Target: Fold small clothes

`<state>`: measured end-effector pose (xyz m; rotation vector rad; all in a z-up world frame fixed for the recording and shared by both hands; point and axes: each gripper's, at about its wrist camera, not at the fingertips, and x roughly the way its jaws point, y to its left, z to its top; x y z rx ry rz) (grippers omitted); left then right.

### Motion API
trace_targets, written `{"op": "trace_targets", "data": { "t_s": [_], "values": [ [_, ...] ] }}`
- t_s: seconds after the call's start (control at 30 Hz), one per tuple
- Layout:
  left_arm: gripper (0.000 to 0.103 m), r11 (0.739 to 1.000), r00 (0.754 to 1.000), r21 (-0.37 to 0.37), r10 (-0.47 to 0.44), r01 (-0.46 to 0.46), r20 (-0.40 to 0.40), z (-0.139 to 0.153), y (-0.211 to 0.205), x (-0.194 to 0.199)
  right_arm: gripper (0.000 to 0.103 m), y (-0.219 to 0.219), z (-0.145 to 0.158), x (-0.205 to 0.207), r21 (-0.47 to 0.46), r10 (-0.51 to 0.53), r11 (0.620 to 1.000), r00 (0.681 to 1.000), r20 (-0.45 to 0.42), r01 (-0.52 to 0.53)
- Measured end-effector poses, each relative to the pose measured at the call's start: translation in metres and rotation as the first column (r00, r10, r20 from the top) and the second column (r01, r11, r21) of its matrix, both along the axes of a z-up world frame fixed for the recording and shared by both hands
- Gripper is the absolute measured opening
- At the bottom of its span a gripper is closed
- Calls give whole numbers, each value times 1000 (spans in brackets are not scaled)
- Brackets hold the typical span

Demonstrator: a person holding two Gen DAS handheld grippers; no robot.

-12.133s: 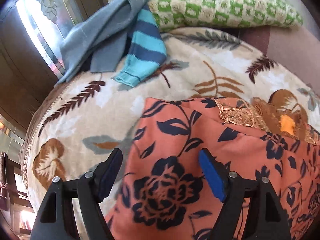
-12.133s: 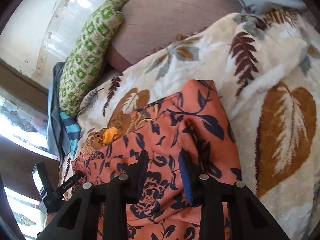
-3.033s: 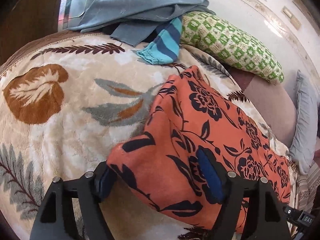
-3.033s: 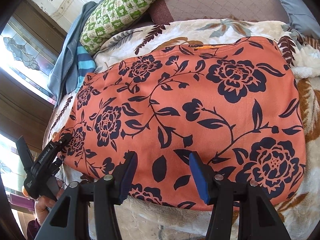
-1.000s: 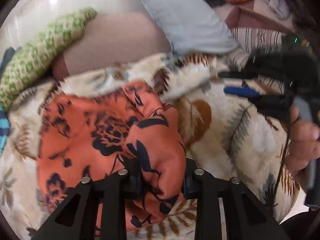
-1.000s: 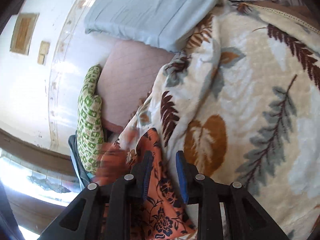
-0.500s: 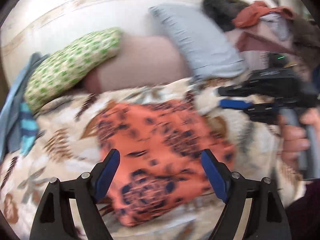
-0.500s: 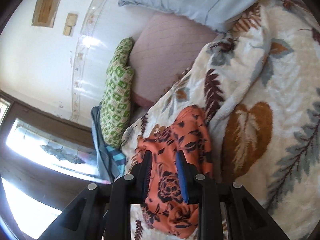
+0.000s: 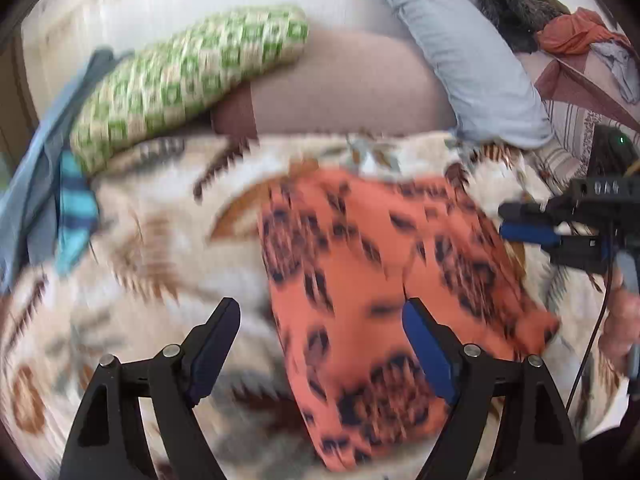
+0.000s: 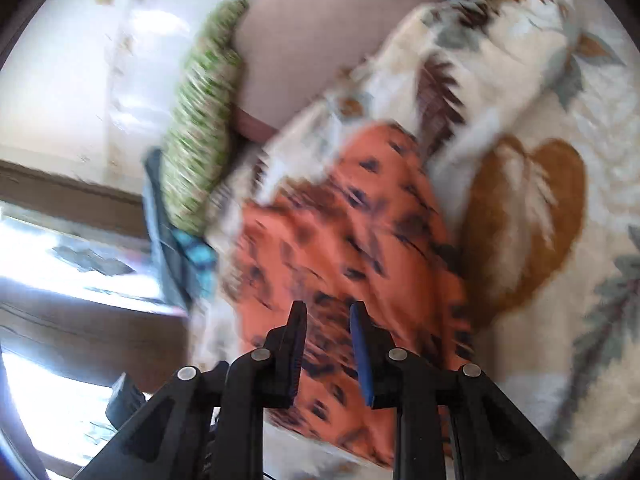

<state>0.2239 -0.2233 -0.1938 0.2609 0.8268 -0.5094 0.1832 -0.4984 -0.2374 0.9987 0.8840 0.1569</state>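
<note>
Two grippers (both empty) over orange garment (image 9: 372, 280)

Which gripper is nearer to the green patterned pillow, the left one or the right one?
Left, though only roughly. The left gripper hangs open over the orange floral garment, toward the side of the green pillow. The right gripper sits at the garment's far edge.

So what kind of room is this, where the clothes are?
Most likely a bedroom. The orange flowered cloth lies on a bed covered by a leaf-print blanket, with a grey pillow and a green patterned pillow at the wall end.
</note>
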Motion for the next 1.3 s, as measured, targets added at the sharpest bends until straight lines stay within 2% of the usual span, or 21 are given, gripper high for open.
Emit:
{"op": "trace_targets", "data": {
  "t_s": [0.1, 0.2, 0.23, 0.33, 0.37, 0.43, 0.5, 0.6, 0.7, 0.8, 0.93, 1.03, 1.07, 1.1, 1.17, 1.2, 1.23, 1.3],
  "values": [
    [84, 998, 999, 60, 1, -4, 53, 4, -28, 39, 25, 2, -6, 22, -23, -47, 999, 999, 13, 48],
    [84, 997, 1000, 81, 14, -16, 25, -9, -53, 83, 25, -4, -19, 43, -7, -107, 994, 994, 2, 107],
    [84, 994, 1000, 103, 20, -20, 5, -18, -61, 96, 25, -9, -25, 49, -16, -129, 992, 992, -15, 129],
    [84, 978, 994, 203, 61, -41, -94, -56, -83, 132, 24, -23, -56, 69, -12, -147, 989, 978, -150, 147],
    [86, 974, 987, 224, 77, -45, -139, -70, -84, 140, 24, -30, -63, 68, 9, -159, 987, 975, -159, 162],
    [87, 980, 973, 185, 116, -79, -200, -78, -79, 147, 24, -36, -66, 70, 46, -165, 984, 975, -150, 173],
    [87, 984, 972, 149, 128, -100, -196, -69, -71, 140, 24, -37, -60, 69, 34, -167, 984, 976, -140, 174],
    [87, 989, 980, 103, 126, -111, -153, -45, -50, 114, 26, -37, -34, 59, 9, -144, 989, 988, -62, 144],
    [87, 994, 988, 28, 111, -109, -106, -16, -22, 72, 26, -29, -9, 46, 15, -104, 994, 995, 7, 104],
    [87, 994, 993, 1, 109, -109, -35, -2, 4, 24, 26, -9, 8, 32, -44, -36, 998, 999, 31, 38],
    [88, 995, 994, -34, 95, -97, -46, -21, 21, -13, 26, 22, 7, -1, -105, 30, 994, 998, -54, -35],
    [89, 996, 992, 56, 73, -67, -100, -55, 16, -18, 26, 37, 4, -27, -142, 22, 989, 995, -97, -35],
    [91, 995, 994, 83, 60, -52, -95, -65, 16, -18, 26, 40, -1, -35, -167, 18, 985, 992, -125, -39],
    [91, 997, 994, 71, 50, -43, -99, -70, 20, -18, 27, 40, -10, -45, -206, 2, 978, 983, -183, -40],
    [91, 999, 987, 14, 50, -49, -155, -68, 29, -14, 25, 39, -37, -56, -253, -35, 966, 950, -310, -47],
    [91, 999, 985, 3, 42, -42, -169, -64, 31, -11, 25, 37, -44, -58, -269, -55, 962, 937, -346, -43],
    [91, 999, 988, -4, 38, -39, -148, -58, 33, -10, 25, 36, -42, -58, -276, -60, 960, 940, -336, -38],
    [91, 998, 998, -20, 58, -58, -36, -44, 38, -15, 26, 35, -23, -55, -281, -70, 960, 965, -253, -5]
  ]
}}
